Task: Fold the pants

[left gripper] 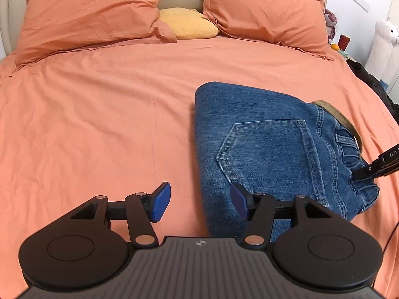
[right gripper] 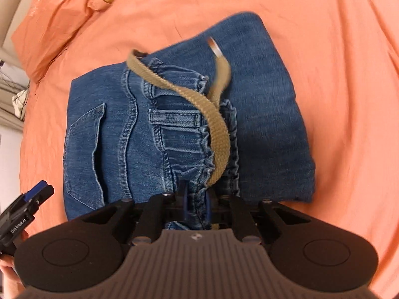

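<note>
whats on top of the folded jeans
A tan belt lies across the jeans at the waistband, partly threaded through loops. The right gripper pinches the waistband. Layers underneath are hidden.

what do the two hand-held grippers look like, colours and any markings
Both match: matte black bodies with a ribbed grey centre plate bearing a small round emblem, two round black discs at the sides, and silver rivets on the linkages. The left hand-held gripper has blue pads. The right hand-held gripper shows blue pads too. White lettering runs along each gripper's side.
</note>
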{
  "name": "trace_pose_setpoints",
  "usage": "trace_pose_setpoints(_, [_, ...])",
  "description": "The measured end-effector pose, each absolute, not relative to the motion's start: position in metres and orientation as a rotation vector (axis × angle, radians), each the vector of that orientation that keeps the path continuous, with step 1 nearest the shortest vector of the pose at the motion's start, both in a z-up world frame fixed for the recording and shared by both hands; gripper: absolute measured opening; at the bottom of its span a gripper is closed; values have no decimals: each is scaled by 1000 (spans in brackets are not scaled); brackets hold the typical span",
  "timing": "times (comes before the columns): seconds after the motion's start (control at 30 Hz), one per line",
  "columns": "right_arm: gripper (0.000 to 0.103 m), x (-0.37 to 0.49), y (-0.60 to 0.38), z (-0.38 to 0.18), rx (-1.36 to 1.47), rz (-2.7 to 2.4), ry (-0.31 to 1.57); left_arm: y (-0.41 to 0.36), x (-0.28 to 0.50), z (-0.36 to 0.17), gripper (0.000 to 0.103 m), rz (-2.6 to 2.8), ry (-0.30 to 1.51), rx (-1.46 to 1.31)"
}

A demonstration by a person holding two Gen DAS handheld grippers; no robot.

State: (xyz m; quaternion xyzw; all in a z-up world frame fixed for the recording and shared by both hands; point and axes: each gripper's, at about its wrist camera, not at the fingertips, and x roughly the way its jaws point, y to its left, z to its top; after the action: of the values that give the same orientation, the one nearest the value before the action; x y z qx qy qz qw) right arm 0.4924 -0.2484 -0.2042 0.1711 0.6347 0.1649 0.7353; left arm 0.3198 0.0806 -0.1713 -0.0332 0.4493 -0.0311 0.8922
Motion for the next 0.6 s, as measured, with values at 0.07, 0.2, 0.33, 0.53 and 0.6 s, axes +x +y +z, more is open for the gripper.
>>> trace_pose_setpoints(0.07, [52,495,-242,-199,283,348,1346,80,320,-171,65,-61,930,-79])
trace_pose_setpoints(0.2, [61,501,-257,-212,309,372,1351,80,320,-171,65,-53,927,-87])
trace_pose_setpoints(0.33, [58,508,-280,-240,520,372,1366,81,317,-171,65,-43,935,-86])
trace_pose_setpoints(0.53, [16,501,-290,-242,670,407,1358,87,318,-171,65,-23,943,-79])
trace_pose_setpoints(0.6, [14,503,-275,-211,540,448,1310,88,320,-171,65,-17,939,-84])
